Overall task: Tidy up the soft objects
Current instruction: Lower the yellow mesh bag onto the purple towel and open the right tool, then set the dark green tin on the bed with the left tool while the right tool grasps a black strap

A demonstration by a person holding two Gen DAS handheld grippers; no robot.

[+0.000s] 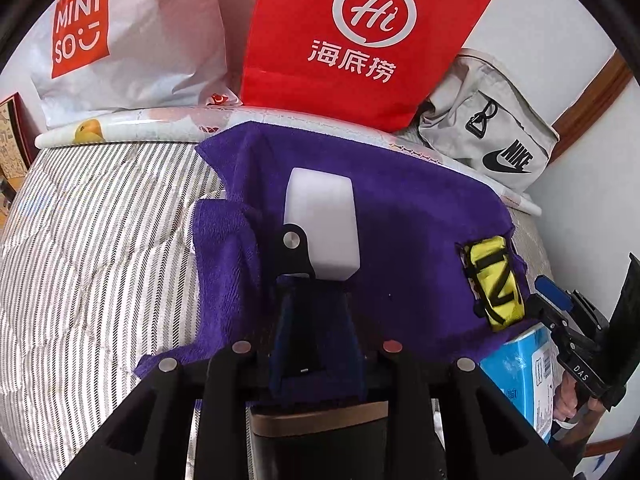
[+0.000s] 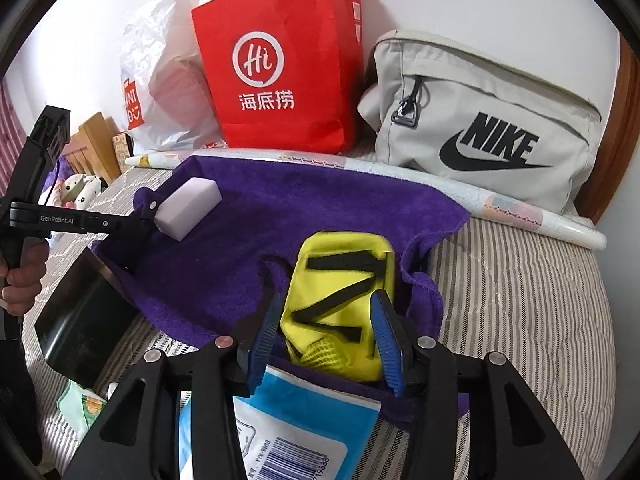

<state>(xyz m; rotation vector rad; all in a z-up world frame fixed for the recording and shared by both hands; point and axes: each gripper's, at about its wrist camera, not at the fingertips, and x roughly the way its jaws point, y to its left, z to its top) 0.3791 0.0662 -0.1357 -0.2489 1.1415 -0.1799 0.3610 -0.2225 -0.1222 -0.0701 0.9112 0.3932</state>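
A purple towel (image 1: 400, 248) lies spread on the striped bed; it also shows in the right wrist view (image 2: 248, 248). My left gripper (image 1: 316, 264) is shut on a white sponge block (image 1: 322, 220), held over the towel's left part; the sponge also shows in the right wrist view (image 2: 188, 208). My right gripper (image 2: 328, 336) is shut on a yellow pouch with black straps (image 2: 340, 300), at the towel's right edge. The pouch also shows in the left wrist view (image 1: 494, 280).
A white Miniso bag (image 1: 120, 32), a red paper bag (image 1: 360, 40) and a grey Nike bag (image 2: 492, 128) stand along the wall behind a rolled sheet (image 1: 120, 128). A blue and white packet (image 2: 296, 428) lies under my right gripper. A dark box (image 2: 84, 328) sits left.
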